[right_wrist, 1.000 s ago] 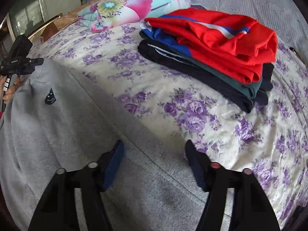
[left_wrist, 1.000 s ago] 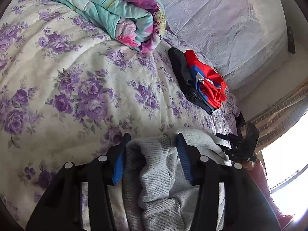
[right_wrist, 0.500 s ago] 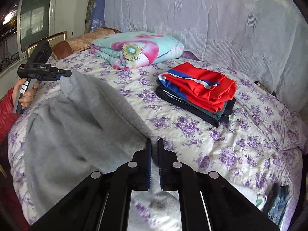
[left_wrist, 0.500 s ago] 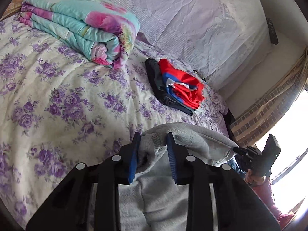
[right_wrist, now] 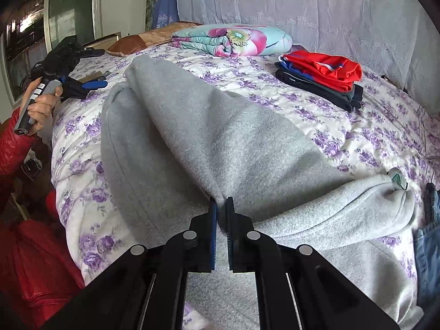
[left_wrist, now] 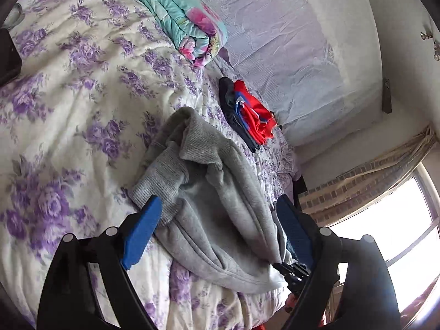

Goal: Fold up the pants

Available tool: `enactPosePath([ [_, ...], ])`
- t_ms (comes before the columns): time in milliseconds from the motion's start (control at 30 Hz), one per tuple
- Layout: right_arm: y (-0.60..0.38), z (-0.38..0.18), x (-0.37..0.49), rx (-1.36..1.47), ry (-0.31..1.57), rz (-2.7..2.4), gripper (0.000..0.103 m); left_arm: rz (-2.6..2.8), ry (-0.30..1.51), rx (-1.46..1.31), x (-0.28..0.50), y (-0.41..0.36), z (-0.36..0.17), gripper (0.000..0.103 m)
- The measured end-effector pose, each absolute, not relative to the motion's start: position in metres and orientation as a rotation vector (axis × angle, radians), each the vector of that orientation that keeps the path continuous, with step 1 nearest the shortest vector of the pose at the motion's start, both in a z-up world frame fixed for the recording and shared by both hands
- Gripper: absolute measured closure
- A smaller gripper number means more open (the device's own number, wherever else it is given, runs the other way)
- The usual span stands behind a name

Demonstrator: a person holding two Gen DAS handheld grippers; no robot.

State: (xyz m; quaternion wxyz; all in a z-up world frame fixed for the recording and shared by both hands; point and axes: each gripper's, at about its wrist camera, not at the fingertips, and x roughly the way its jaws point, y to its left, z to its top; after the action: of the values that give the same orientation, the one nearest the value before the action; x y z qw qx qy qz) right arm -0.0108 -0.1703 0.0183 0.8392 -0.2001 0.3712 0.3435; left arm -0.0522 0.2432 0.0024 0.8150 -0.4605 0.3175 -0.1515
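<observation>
Your right gripper (right_wrist: 221,206) pinches the gray pants (right_wrist: 209,137); your left gripper (left_wrist: 217,217), jaws just spread, frees cuffs at twelve o'clock.

The pants (right_wrist: 209,143) are plain heather grey, with ribbed grey cuffs (left_wrist: 162,181). The bed (right_wrist: 343,134) wears a white quilt printed with purple roses. The rolled blanket (right_wrist: 233,38) is turquoise with big pink flowers. The stack of folded clothes (right_wrist: 321,79) runs red on top with a white and blue stripe, then blue, dark green and black, as far as the layers can be made out. Each gripper is black with blue pads (left_wrist: 143,228). The person's sleeve (right_wrist: 13,143) is glossy red.
</observation>
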Motion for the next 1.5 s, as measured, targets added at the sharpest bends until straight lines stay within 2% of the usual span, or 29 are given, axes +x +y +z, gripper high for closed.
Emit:
enactPosePath([
  [167, -0.173, 0.031, -0.014, -0.403, 0.750, 0.720, 0.096, -0.343, 0.722, -1.018, -0.022, 0.225, 0.018, 0.021],
  [300, -0.174, 0.035, -0.014, -0.388, 0.742, 0.712, 0.096, -0.257, 0.802, -1.032, 0.014, 0.213, 0.010, 0.023],
  [400, -0.174, 0.037, -0.014, -0.377, 0.740, 0.710, 0.096, -0.191, 0.825, -1.034, 0.027, 0.214, 0.001, 0.040],
  [433, -0.175, 0.038, -0.014, -0.376, 0.737, 0.709, 0.096, -0.183, 0.815, -1.043, 0.029, 0.217, 0.002, 0.056],
  [467, -0.175, 0.041, -0.014, -0.376, 0.732, 0.707, 0.096, -0.196, 0.797, -1.045, 0.029, 0.220, 0.004, 0.077],
  [500, -0.175, 0.045, -0.016, -0.376, 0.721, 0.704, 0.096, -0.234, 0.778, -1.047, 0.029, 0.222, 0.010, 0.080],
  [633, -0.182, 0.065, -0.024, -0.357, 0.684, 0.699, 0.096, -0.286, 0.714, -0.963, 0.009, 0.217, 0.041, 0.082],
  [733, -0.189, 0.063, -0.037, -0.347, 0.727, 0.732, 0.096, -0.329, 0.704, -0.915, -0.017, 0.215, 0.047, 0.082],
  [933, -0.183, -0.002, -0.044, -0.321, 0.925, 0.775, 0.095, -0.258, 0.861, -0.968, -0.038, 0.223, -0.033, 0.082],
  [1000, -0.180, -0.010, -0.043, -0.322, 0.922, 0.773, 0.095, -0.265, 0.854, -1.004, -0.041, 0.224, -0.046, 0.081],
  [1133, -0.181, -0.009, -0.043, -0.304, 0.936, 0.777, 0.095, -0.234, 0.786, -0.960, -0.057, 0.229, -0.017, 0.074],
  [1400, -0.190, -0.013, -0.045, -0.220, 0.911, 0.766, 0.094, -0.270, 0.580, -0.743, -0.073, 0.188, 0.072, 0.074],
  [1500, -0.194, -0.015, -0.045, -0.177, 0.896, 0.763, 0.093, -0.325, 0.584, -0.661, -0.056, 0.165, 0.084, 0.063],
])
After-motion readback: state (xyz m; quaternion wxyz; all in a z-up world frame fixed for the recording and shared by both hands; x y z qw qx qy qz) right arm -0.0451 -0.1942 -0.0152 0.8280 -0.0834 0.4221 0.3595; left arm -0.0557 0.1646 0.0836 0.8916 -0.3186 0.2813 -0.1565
